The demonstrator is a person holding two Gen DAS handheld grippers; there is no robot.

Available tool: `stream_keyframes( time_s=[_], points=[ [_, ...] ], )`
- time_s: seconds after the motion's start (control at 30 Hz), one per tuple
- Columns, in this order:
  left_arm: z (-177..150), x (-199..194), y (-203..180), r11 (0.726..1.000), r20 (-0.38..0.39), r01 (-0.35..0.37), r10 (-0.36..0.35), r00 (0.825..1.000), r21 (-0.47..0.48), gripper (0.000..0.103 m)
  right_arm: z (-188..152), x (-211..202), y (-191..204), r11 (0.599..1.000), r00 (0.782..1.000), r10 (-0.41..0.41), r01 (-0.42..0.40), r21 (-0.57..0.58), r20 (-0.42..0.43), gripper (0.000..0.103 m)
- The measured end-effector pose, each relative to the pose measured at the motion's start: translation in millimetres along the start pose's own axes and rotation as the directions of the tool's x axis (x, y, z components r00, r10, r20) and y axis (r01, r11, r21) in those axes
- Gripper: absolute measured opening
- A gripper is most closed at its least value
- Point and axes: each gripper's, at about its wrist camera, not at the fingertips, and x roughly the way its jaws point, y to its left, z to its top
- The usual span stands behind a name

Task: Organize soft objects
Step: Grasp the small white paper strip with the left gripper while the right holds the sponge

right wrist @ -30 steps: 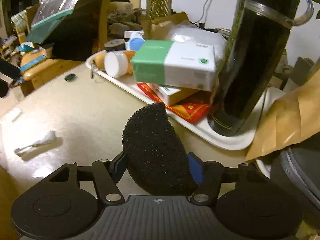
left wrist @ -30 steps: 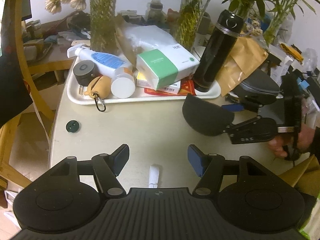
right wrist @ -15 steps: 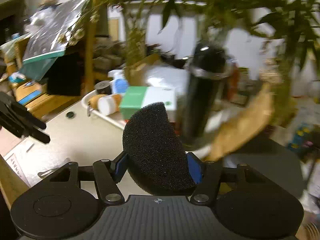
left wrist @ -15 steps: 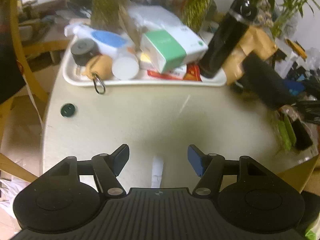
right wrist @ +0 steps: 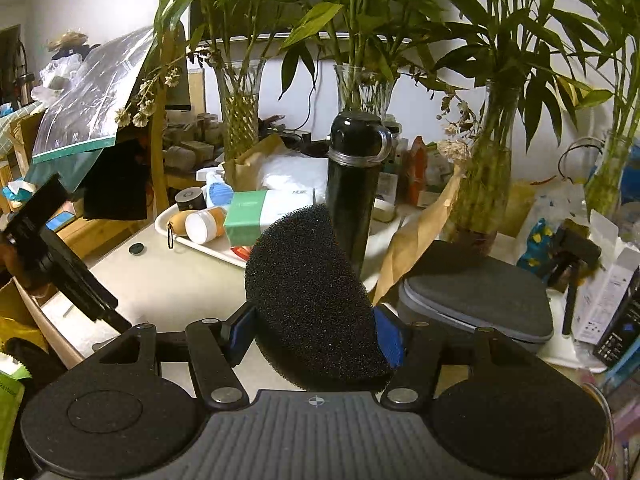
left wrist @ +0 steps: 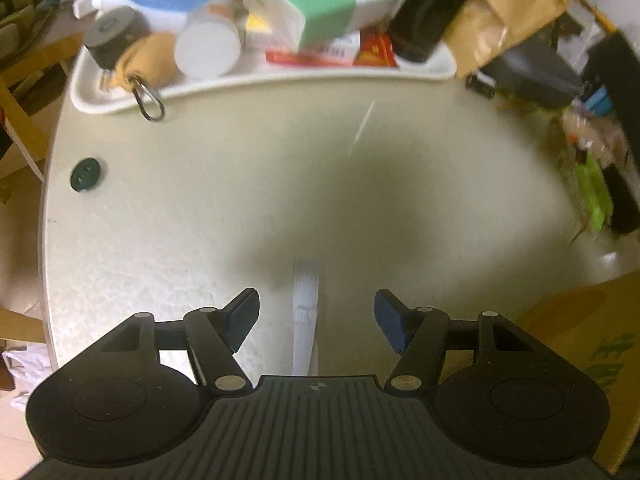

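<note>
Since both things are soft, each calls for a light pinch:
Black foam sponge (right wrist: pixel 316 296): held above the surface's right end; light, springy, porous, so it grips well across its middle.
Right hand-held gripper (right wrist: pixel 314 334): pads pressed on the sponge's sides.
White cloth strip (left wrist: pixel 306 304): flat near the surface's near edge; limp, light, best pinched mid-length.
Left hand-held gripper (left wrist: pixel 316 314): jaws apart, empty, straddling the strip.

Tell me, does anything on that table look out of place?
Yes: a small white strip lies alone on the bare table, apart from the crowded tray. The open left gripper straddles it.
</note>
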Motion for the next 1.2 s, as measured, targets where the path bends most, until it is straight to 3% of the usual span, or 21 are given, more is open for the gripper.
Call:
stream_keyframes(
  time_s=[0.2,0.33,0.47,0.63,0.67,0.8,1.0,1.2],
  points=[
    [-0.9,20.5,-3.1,0.999,-0.073,-0.042,0.044,0.996,0.031,0.046,1.6,-1.0,4.8,1.000,1.000,0.003,-0.003,-0.018,-0.002,0.066],
    [-3.8,20.4,-8.8,0.996,-0.066,-0.064,0.068,0.996,0.065,0.040,1.7,0.3,4.1,1.000,1.000,-0.002,0.002,-0.021,-0.013,0.066],
    [-5.4,19.8,-10.3,0.990,-0.056,-0.118,0.122,0.991,0.074,0.018,2.4,-0.4,2.1,1.000,1.000,-0.009,0.009,-0.023,-0.014,0.066],
    [-4.4,19.1,-10.5,0.985,-0.041,-0.154,0.157,0.987,0.084,0.008,1.7,2.7,3.2,0.999,0.999,-0.033,0.032,-0.029,-0.040,0.066],
    [-4.1,18.1,-9.8,0.985,-0.031,-0.160,0.163,0.986,0.070,0.003,1.9,3.7,3.5,0.999,0.998,-0.039,0.038,-0.028,-0.047,0.066],
    [-3.2,5.6,-10.3,0.974,0.046,-0.221,0.219,0.975,0.048,0.003,1.9,7.1,3.3,0.999,0.996,-0.042,0.042,-0.013,-0.075,0.066],
    [-0.9,-20.7,-13.8,0.975,0.160,-0.222,0.217,0.963,0.016,0.003,0.1,10.0,-1.4,0.998,0.993,-0.055,0.057,0.021,-0.109,0.066],
    [-2.5,-57.8,-29.5,0.970,0.328,-0.243,0.232,0.916,-0.008,0.003,-1.3,2.5,-3.2,0.997,0.993,-0.064,0.069,0.038,-0.103,0.066]
  ],
)
